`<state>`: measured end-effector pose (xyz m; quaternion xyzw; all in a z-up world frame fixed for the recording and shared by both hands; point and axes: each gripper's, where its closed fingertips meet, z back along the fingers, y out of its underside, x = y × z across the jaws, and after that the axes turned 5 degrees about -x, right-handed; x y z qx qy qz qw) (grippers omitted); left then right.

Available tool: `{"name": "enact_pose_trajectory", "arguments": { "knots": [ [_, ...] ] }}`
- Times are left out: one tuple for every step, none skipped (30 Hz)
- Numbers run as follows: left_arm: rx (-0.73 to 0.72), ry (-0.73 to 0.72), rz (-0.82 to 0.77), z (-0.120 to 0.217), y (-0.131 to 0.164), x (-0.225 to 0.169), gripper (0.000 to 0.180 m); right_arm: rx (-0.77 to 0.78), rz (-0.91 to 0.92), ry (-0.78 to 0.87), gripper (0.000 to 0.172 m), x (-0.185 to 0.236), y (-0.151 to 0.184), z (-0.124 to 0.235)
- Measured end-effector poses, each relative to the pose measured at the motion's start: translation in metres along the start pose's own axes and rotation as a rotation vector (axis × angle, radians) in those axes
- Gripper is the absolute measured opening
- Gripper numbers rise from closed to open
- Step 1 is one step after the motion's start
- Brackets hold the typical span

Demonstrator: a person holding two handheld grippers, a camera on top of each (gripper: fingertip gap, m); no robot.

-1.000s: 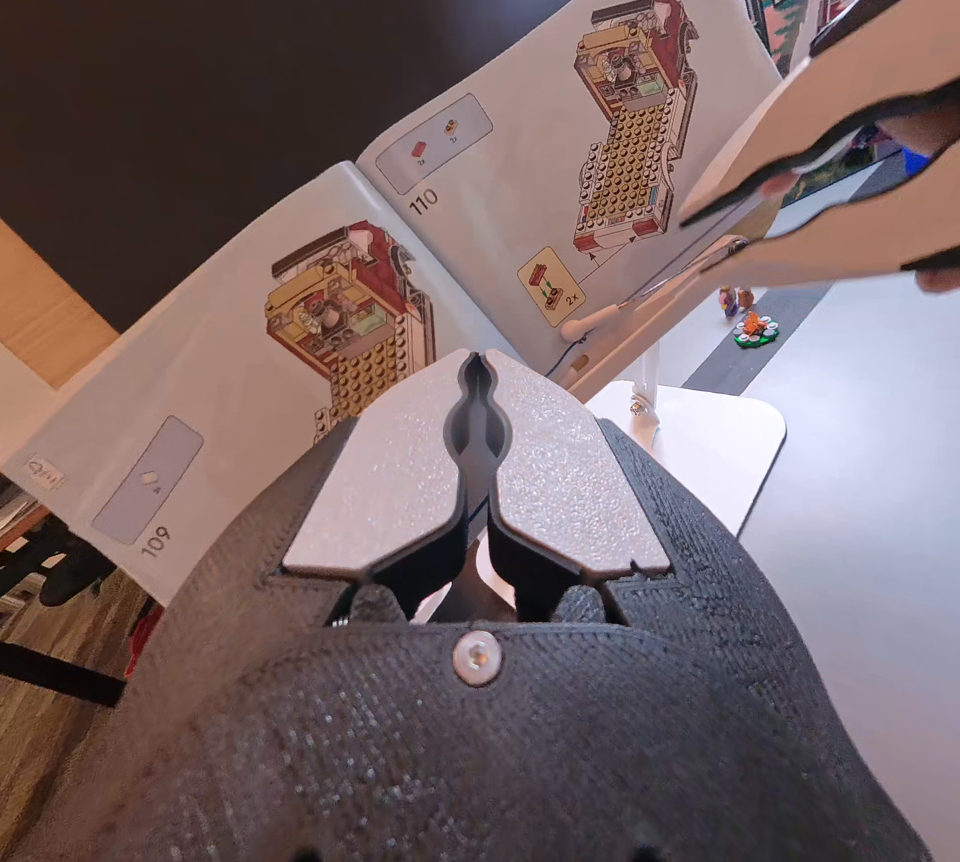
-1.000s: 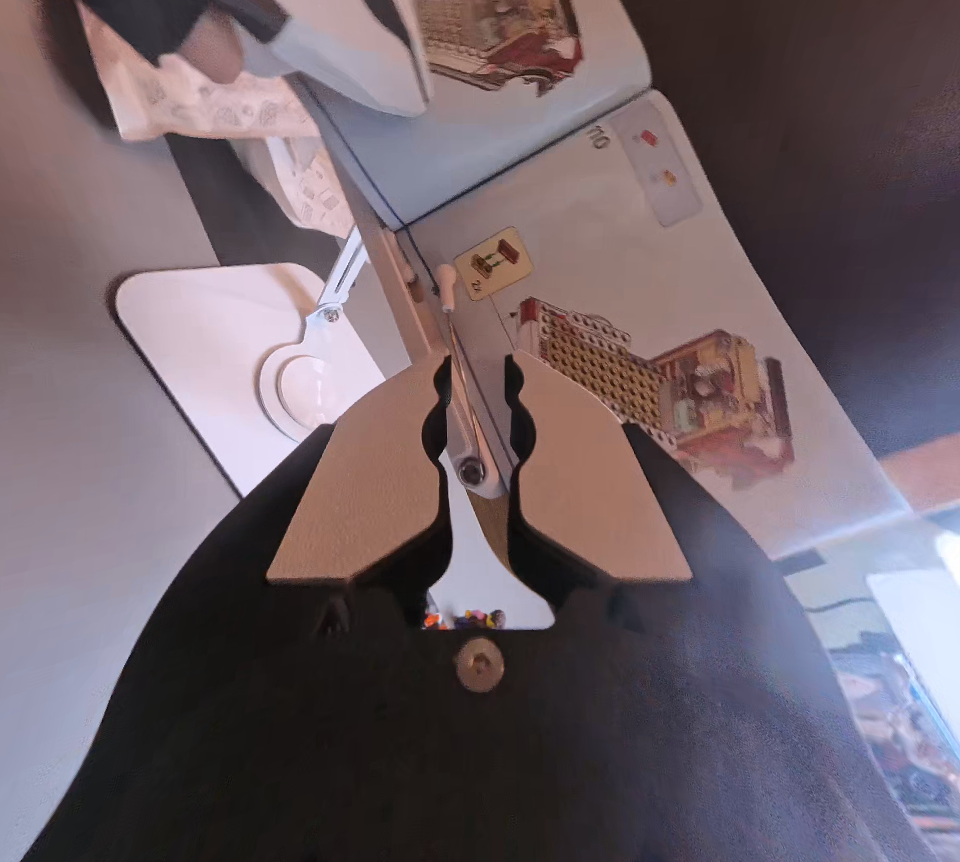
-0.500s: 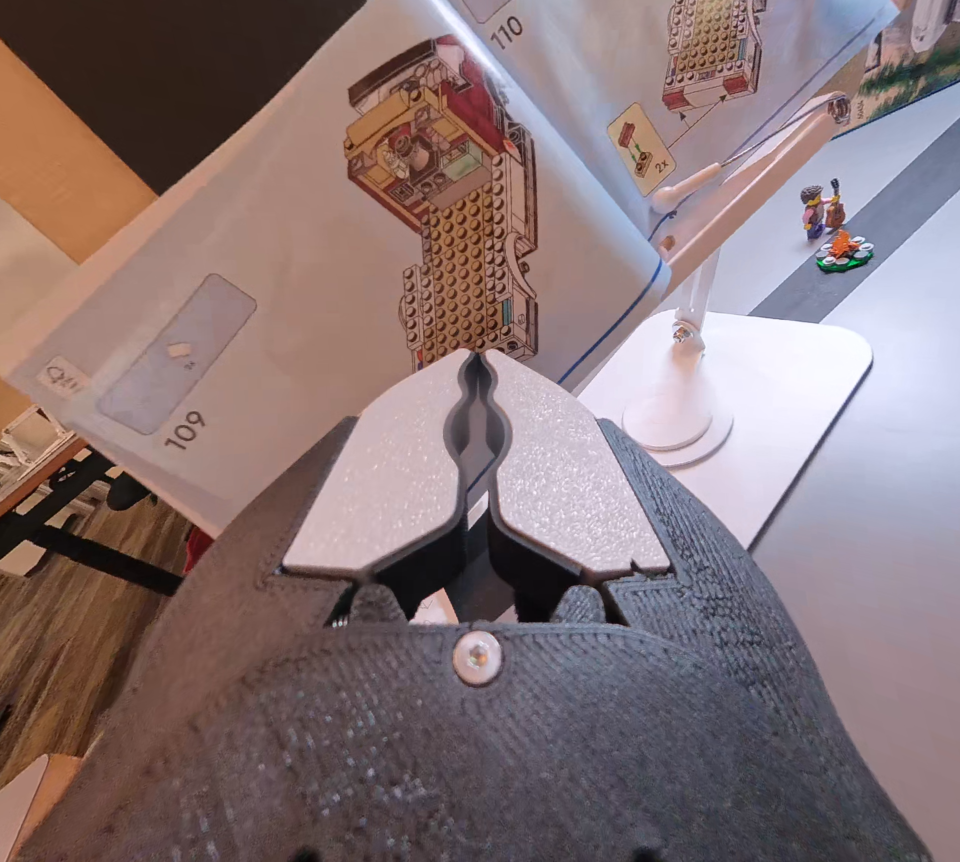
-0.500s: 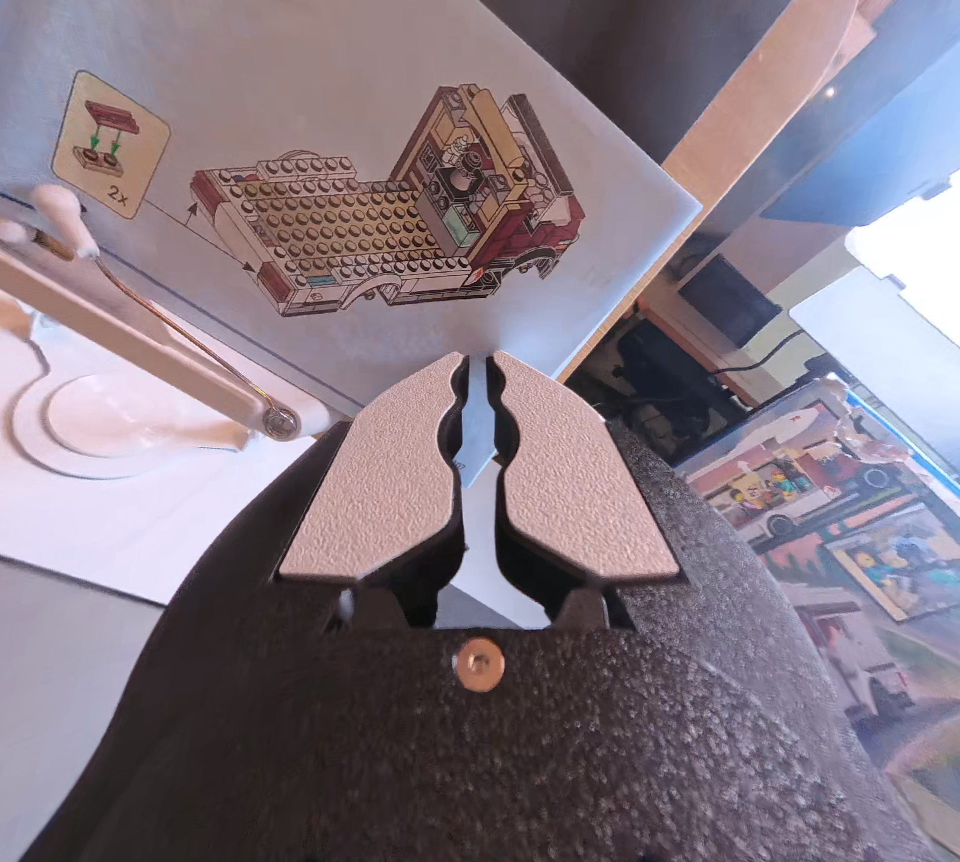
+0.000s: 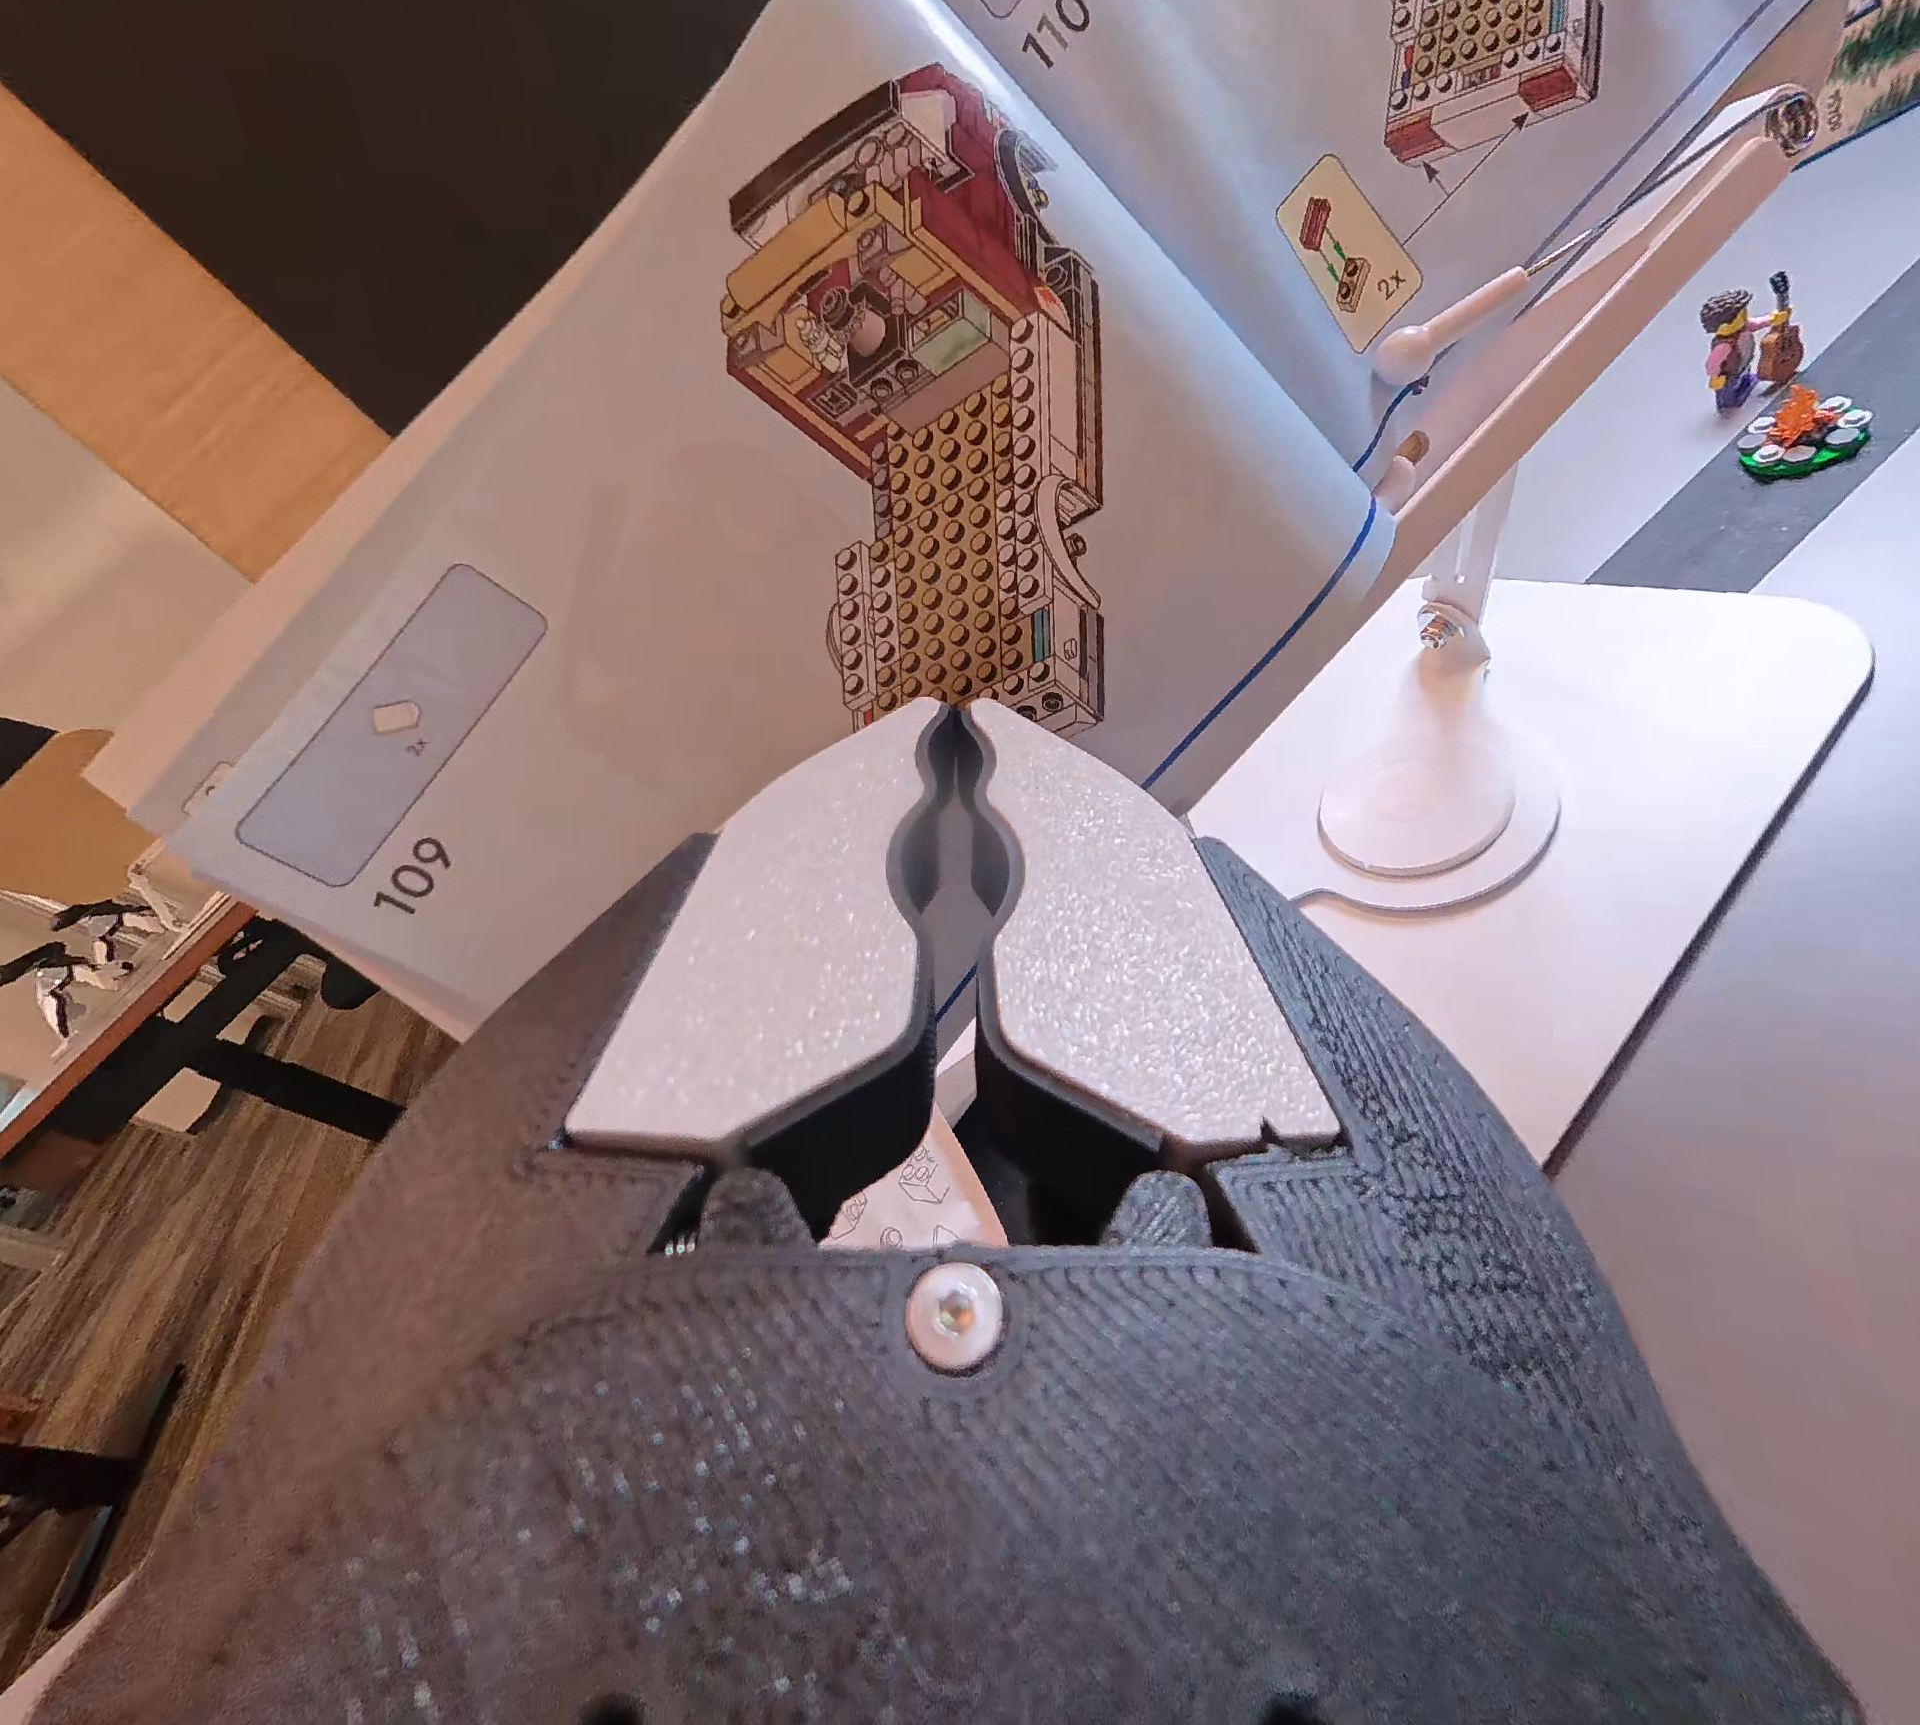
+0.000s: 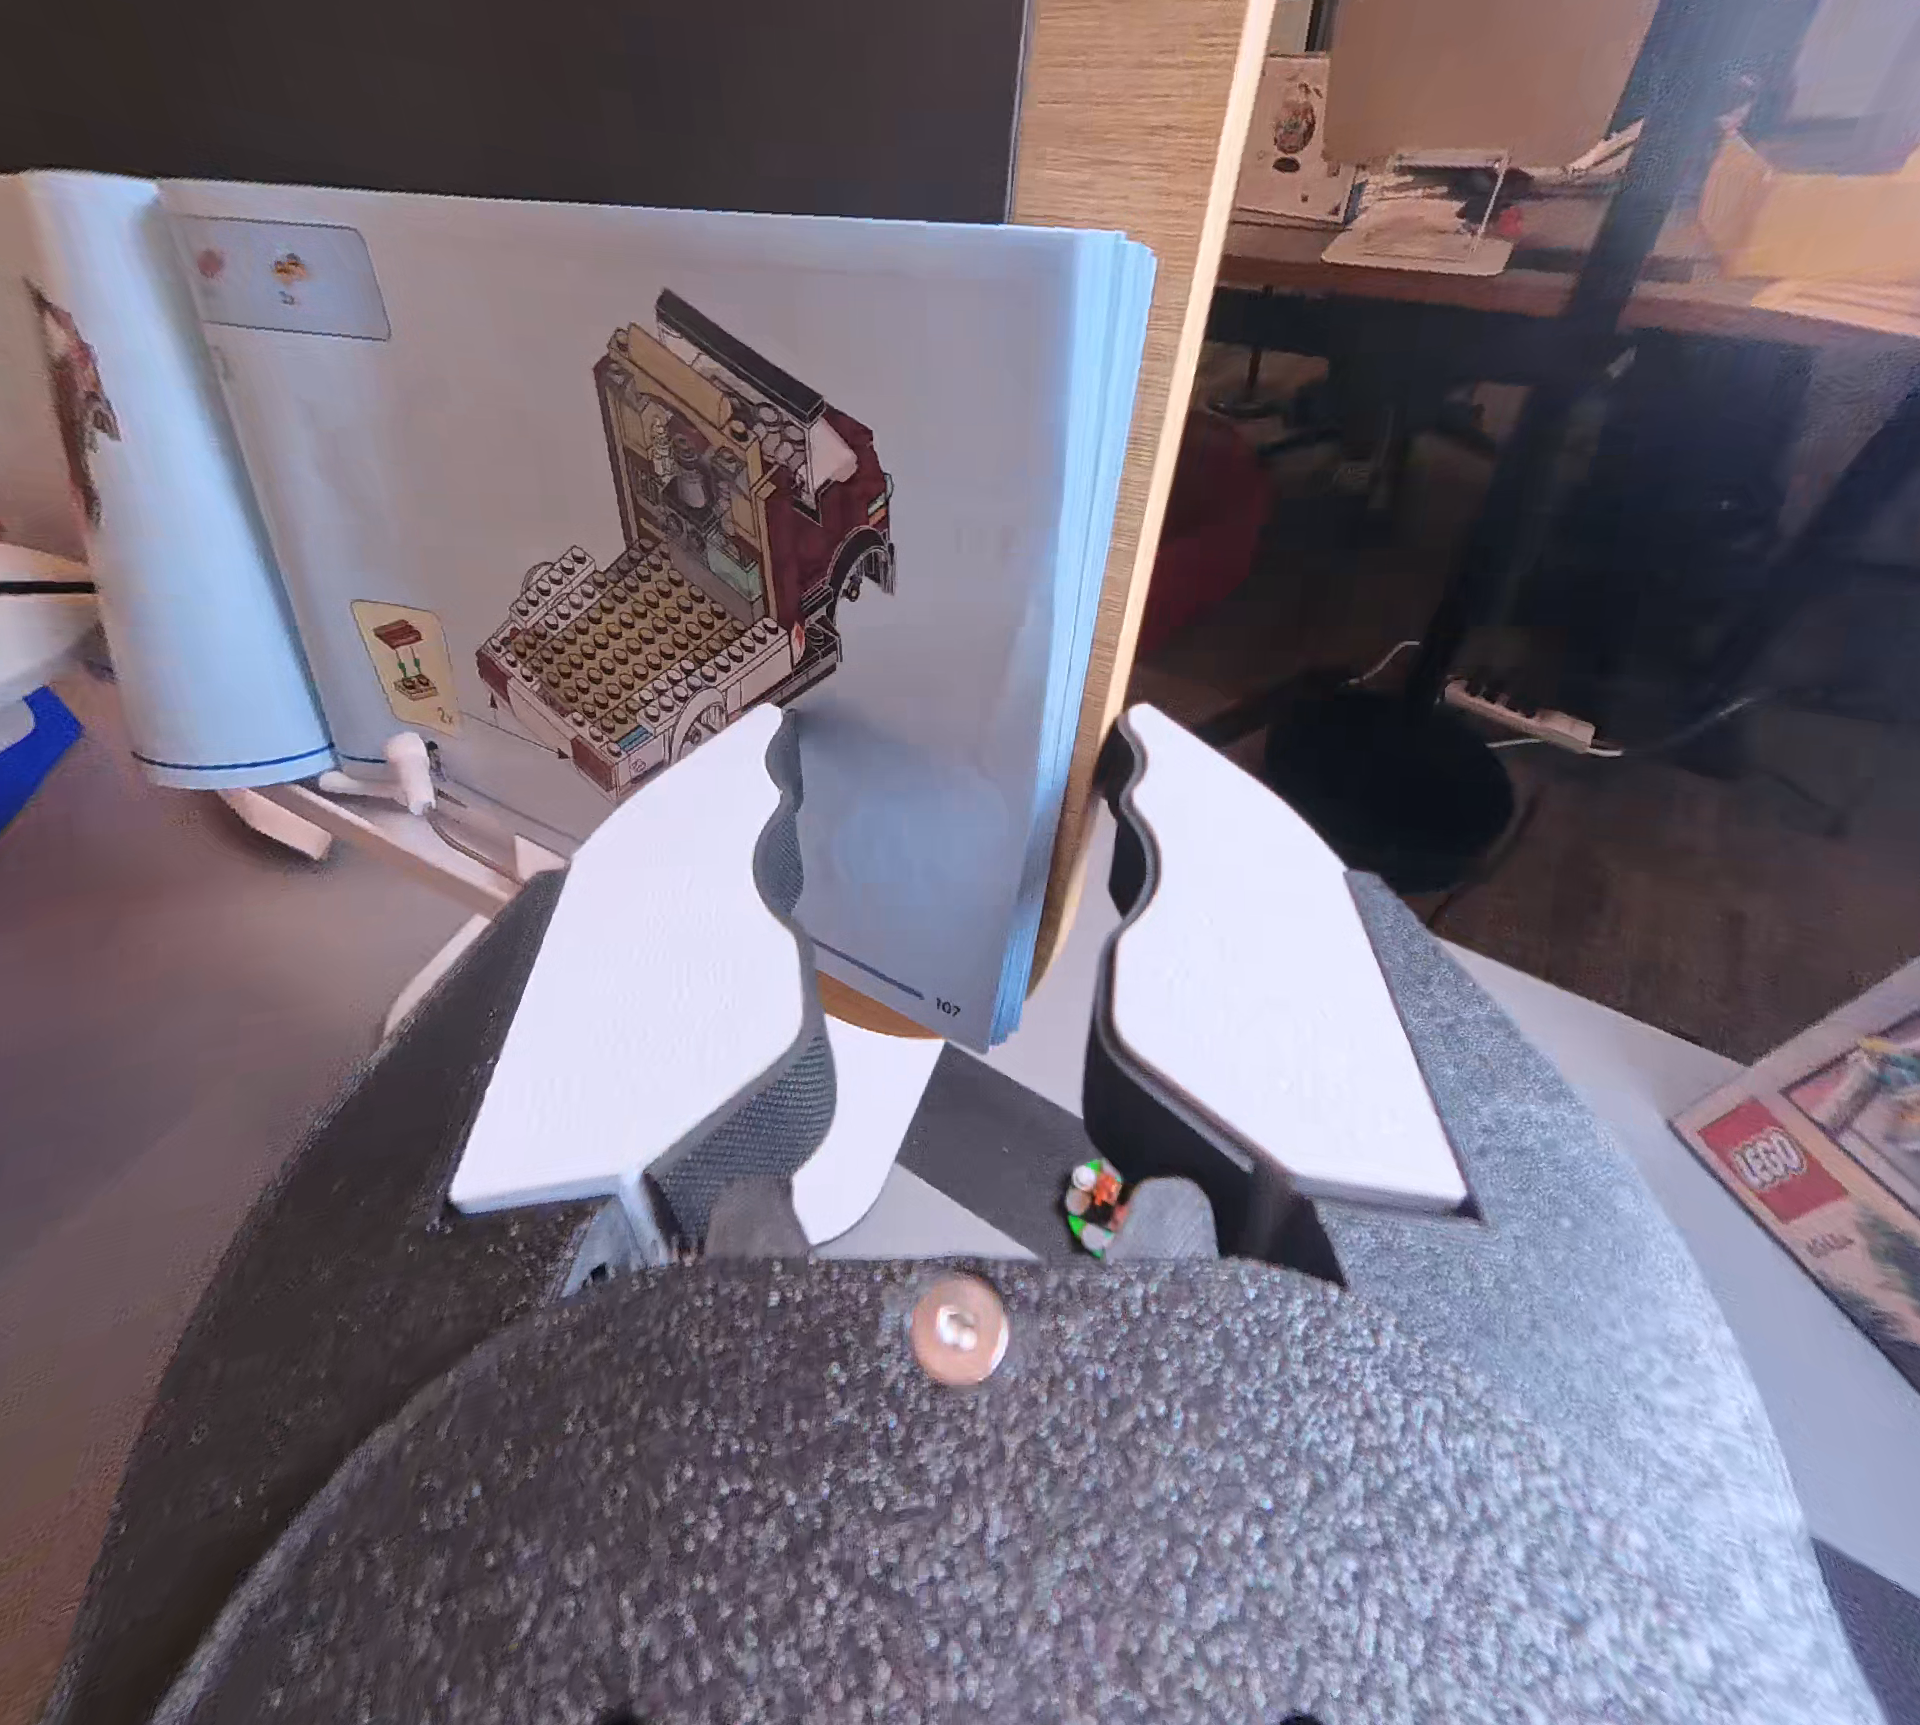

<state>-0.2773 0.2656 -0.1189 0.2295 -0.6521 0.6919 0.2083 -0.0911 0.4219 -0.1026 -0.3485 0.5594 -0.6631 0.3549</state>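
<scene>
**Instruction booklet open on its stand, one claw closed at its lower edge, the other spread beside its right edge**

The instruction booklet (image 5: 665, 532) stood open on a white book stand (image 5: 1621, 740), which rested on a pale grey tabletop (image 5: 1766, 1156). Its left page curved forward in a bulge, and its right page (image 6: 935, 449) lay flat against the stand's wooden backboard (image 6: 1143, 221). A white page-holder arm (image 5: 1455, 325) pressed on the lower part of the spread near the spine.

The left gripper (image 5: 954, 719) had its two pale fingers (image 5: 790, 927) drawn together with no gap at the tips. The tips sat at the lower edge of the left page, just under the printed brick vehicle; whether paper was pinched between them could not be told. A slip of printed paper showed low down behind the fingers.

The right gripper (image 6: 951, 730) was spread wide and held nothing. The lower right corner of the booklet and the stacked page edges (image 6: 1081, 636) appeared in the gap between its fingers, and neither pad visibly pressed on them.

To the right of the booklet the backboard's edge ended and open room lay beyond, with a dark round floor base (image 6: 1392, 782) farther back. On the table, a small minifigure (image 5: 1730, 345) and a toy campfire (image 5: 1808, 439) stood well clear of the stand, and a printed box (image 6: 1818, 1187) lay at the right near the table's edge.
</scene>
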Motion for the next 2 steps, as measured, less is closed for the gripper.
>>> {"name": "enact_pose_trajectory", "arguments": {
  "knots": [
    [-0.001, -0.001, -0.005, -0.0001, -0.0006, 0.0006, 0.000, -0.002, 0.019, -0.012, 0.056, -0.0006, 0.0003, 0.0000],
    [0.001, -0.002, -0.008, -0.0002, -0.0008, 0.0009, 0.000, -0.003, 0.025, -0.031, 0.053, -0.0012, 0.0006, 0.0008]
  ]
}}
